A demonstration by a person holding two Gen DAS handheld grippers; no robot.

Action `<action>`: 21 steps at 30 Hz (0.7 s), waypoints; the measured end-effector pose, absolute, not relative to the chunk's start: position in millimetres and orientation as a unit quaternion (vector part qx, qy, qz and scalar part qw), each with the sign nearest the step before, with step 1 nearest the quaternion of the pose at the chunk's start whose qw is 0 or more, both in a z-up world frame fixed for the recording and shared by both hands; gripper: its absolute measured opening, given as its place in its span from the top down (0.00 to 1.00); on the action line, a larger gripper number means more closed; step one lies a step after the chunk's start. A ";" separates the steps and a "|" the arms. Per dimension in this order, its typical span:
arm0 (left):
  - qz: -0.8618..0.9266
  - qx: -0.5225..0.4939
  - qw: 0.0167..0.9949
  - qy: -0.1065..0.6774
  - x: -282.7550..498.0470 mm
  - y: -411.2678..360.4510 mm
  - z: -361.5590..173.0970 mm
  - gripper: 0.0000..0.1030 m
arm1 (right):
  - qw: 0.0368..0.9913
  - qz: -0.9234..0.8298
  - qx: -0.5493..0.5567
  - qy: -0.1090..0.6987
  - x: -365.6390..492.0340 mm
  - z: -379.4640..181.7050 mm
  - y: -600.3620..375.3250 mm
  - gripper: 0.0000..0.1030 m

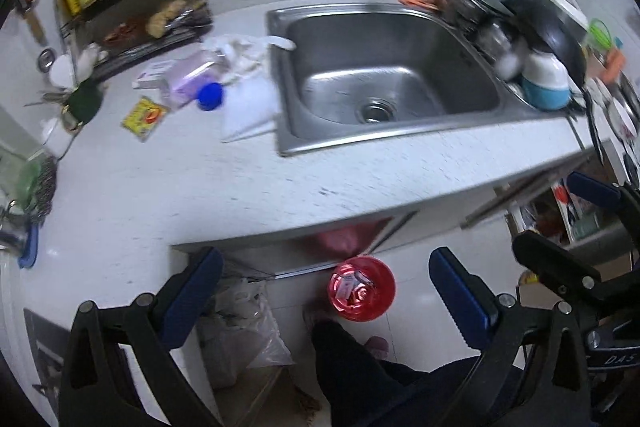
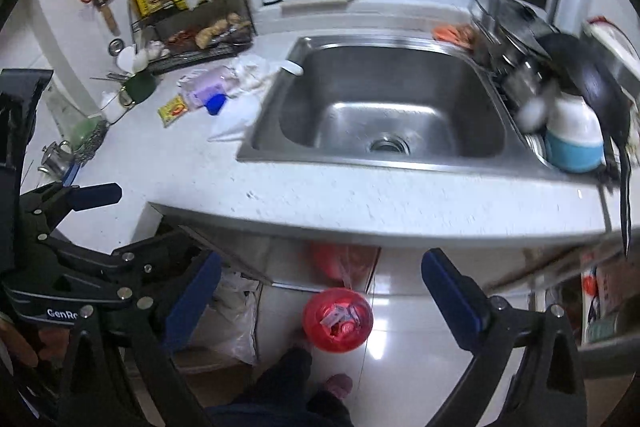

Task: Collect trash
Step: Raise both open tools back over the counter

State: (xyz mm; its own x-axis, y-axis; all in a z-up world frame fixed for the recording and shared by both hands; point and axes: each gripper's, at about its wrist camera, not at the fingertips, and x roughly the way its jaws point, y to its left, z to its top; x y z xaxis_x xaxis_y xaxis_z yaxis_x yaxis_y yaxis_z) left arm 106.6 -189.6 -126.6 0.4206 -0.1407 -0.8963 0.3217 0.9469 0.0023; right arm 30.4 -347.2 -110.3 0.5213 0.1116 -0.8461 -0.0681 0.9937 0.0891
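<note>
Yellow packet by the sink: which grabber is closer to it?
Left, most likely. The left gripper hangs open before the counter's corner, on the yellow packet's side. The right gripper hangs open further right, before the sink.

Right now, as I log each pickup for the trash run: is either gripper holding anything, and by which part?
Nothing is held. The left gripper and the right gripper both stand wide open and empty above the red bin on the floor.
</note>
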 end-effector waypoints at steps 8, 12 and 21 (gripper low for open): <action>-0.105 0.066 0.843 0.524 147.7 -143.8 -116.5 0.00 | 0.876 0.078 -0.011 0.476 71.8 -102.3 -316.3 0.02; -0.099 0.054 0.838 0.533 172.3 -123.9 -115.7 0.00 | 0.876 0.085 -0.020 0.474 104.6 -100.7 -292.6 0.02; -0.078 0.017 0.837 0.542 241.0 -58.1 -102.4 0.00 | 0.866 0.085 -0.054 0.490 175.1 -107.7 -238.6 0.02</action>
State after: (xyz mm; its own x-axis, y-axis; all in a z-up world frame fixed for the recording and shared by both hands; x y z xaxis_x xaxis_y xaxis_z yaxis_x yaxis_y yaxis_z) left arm 241.0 -58.1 -102.4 0.4005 -0.1116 -0.9095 0.1486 0.9873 -0.0557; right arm 175.1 -238.6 -107.7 0.5057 0.0951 -0.8574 -0.2010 0.9795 -0.0099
